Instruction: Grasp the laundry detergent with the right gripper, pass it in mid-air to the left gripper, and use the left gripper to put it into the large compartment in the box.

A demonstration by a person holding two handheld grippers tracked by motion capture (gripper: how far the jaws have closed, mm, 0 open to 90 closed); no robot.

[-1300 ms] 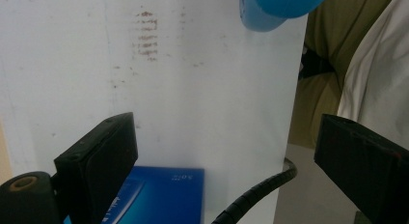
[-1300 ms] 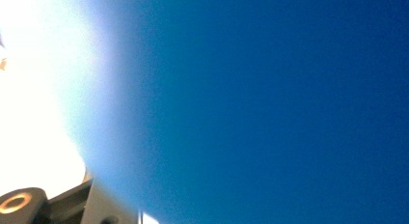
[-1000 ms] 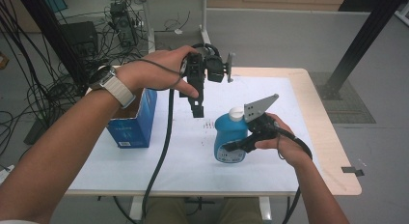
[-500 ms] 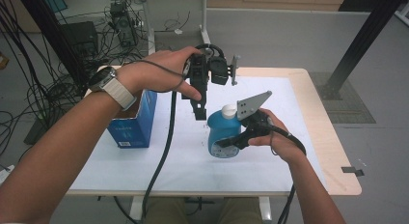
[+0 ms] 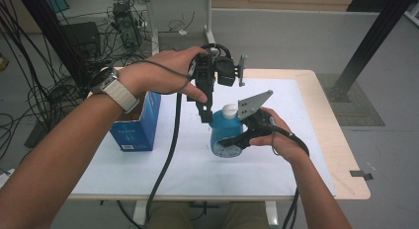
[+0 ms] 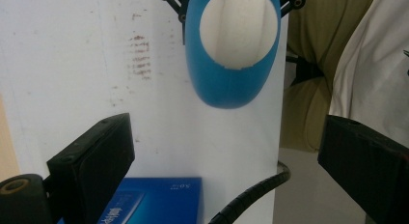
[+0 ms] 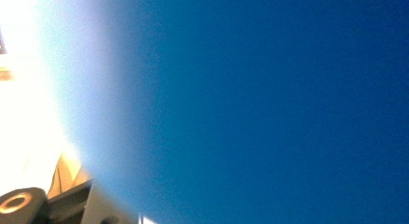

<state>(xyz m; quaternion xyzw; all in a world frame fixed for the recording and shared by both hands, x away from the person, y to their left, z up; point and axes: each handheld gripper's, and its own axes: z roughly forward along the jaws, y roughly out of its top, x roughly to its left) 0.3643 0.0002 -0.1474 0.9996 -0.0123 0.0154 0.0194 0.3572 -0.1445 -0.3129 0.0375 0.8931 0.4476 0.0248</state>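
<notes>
**Blue bottle held at mid-table, left gripper poised above its cap**

Here a blue bottle (image 5: 225, 135) with a white cap (image 5: 230, 109) stands upright near the middle of the white table (image 5: 306, 140). The right gripper (image 5: 232, 140) comes in from the right, held low in the person's right hand (image 5: 276, 135), and its black jaws reach around the bottle's body, closed against it as far as the high view tells. In the right gripper view the bottle's blue wall (image 7: 251, 103) is pressed up so close that it is a blur. The grey three-cornered plate (image 5: 253, 103) on this gripper tilts up just right of the cap.

The left gripper (image 5: 205, 115) hangs above the bottle, held in the left hand (image 5: 168, 76), which wears a pale watch strap (image 5: 118, 91) at the wrist. It points downward at the bottle's far-left shoulder. In the left gripper view its two jaws stand wide apart with nothing between them, and the cap (image 6: 239, 28) and blue shoulder (image 6: 226, 89) lie ahead, apart from both jaws.

A blue box (image 5: 136, 125) stands on the left part of the table, well apart from the bottle. A black cable (image 5: 165, 160) trails from the left gripper toward the near edge.
</notes>
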